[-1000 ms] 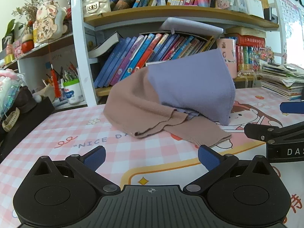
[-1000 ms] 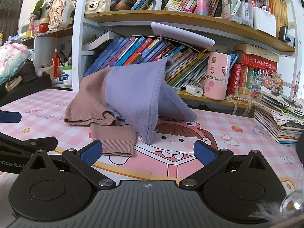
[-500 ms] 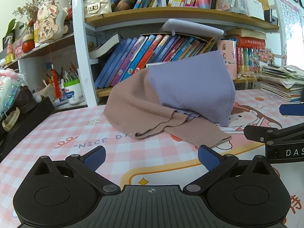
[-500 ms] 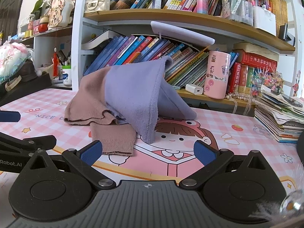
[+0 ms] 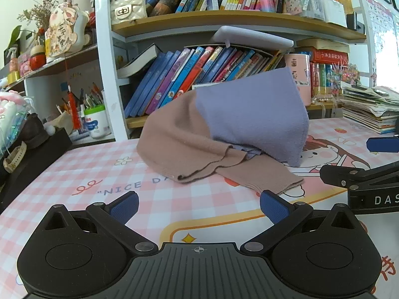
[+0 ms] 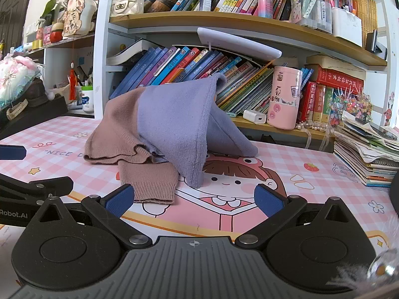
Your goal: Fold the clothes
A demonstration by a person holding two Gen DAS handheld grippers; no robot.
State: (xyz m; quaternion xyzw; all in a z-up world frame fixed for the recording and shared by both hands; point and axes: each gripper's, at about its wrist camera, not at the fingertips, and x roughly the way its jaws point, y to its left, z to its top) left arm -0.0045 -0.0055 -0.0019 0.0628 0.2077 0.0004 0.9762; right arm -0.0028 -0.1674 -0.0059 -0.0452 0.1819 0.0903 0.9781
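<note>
Both tongs, left [image 5: 198,205] and right [image 6: 194,196], spread wide, empty, before tented brown-and-lilac knit sweater [image 6: 172,122], ribbed cuff

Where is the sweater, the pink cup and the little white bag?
sweater [image 6: 174,124], right wrist view, purple front panel
pink cup [image 6: 285,97], right wrist view, its side
white bag [image 5: 128,12], left wrist view, quilted front

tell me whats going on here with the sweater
A person holds a gripper in each hand over a desk with a pink checked mat, set to fold clothes. Nothing is gripped: the left gripper and right gripper both have their jaws open and sit short of the sweater. The brown and purple sweater lies in a rumpled heap on the mat, its top propped against the books on the shelf behind, one brown sleeve trailing toward the grippers. Folding hasn't started.
</note>
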